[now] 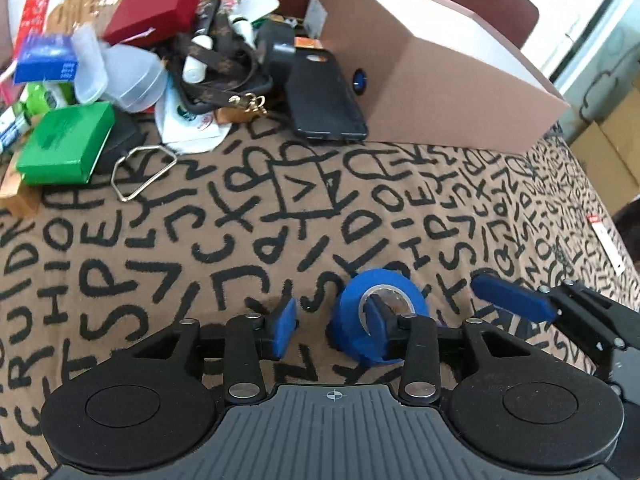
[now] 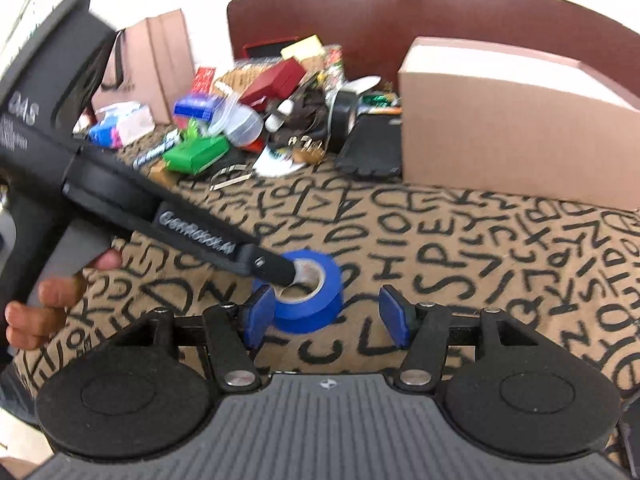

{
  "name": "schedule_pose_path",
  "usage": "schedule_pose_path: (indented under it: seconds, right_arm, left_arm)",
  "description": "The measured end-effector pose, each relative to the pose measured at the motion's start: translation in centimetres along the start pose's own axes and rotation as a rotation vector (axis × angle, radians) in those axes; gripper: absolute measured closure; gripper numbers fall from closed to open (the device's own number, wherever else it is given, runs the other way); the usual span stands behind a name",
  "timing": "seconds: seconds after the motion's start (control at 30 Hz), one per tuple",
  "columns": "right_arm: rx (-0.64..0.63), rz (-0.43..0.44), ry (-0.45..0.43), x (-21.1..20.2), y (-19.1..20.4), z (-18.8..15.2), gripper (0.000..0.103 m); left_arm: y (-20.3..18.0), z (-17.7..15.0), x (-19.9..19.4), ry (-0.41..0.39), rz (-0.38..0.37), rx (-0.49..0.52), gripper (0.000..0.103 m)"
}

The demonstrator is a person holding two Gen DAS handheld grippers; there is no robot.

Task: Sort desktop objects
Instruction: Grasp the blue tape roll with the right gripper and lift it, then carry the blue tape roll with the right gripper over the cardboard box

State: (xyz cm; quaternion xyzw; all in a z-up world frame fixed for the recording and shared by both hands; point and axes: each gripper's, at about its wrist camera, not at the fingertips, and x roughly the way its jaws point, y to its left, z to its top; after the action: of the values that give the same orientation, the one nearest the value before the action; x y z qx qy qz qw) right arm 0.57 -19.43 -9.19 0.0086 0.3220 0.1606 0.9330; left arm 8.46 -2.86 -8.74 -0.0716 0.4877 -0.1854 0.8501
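At the far left of the desk's lettered cloth (image 1: 240,240), a green box (image 1: 66,144) lies among the clutter, with a metal ring clip (image 1: 140,172) just beside it and a black phone case (image 1: 324,96) further right, leaning against the cardboard box (image 1: 440,80). In the near middle sits the blue tape roll (image 1: 380,312) on the cloth. The left claw (image 1: 332,330) stands open, its right finger poking into the roll's core while the other finger is clear of the roll. The right claw (image 2: 326,316) is also open and empty, its left pad just beside the roll.
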Motion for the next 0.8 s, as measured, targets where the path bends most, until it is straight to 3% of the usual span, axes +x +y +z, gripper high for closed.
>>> schedule_pose_path:
  seconds: [0.17,0.23,0.37,0.43,0.5,0.8]
  right_arm:
    - [0.029,-0.023,0.002,0.6,-0.3,0.6,0.049]
    - [0.049,-0.028,0.023,1.4,-0.4,0.4,0.058]
    - [0.1,-0.001,0.044,2.2,-0.5,0.0,0.065]
    - [0.102,0.0,0.048,2.5,-0.4,0.1,0.076]
    - [0.093,0.006,0.055,2.7,-0.2,0.1,0.081]
    - [0.099,0.01,0.068,2.9,-0.4,0.0,0.081]
  left_arm:
    - [-0.1,0.0,0.1,0.0,-0.016,0.018,0.049]
    - [0.2,-0.1,0.3,0.004,-0.033,0.011,0.049]
    - [0.0,-0.2,0.5,0.005,-0.026,0.031,0.051]
    - [-0.3,-0.2,0.6,0.0,-0.015,0.05,0.051]
    - [-0.5,-0.2,0.7,0.01,-0.031,0.065,0.064]
    - [-0.9,-0.1,1.3,0.012,-0.025,0.096,0.068]
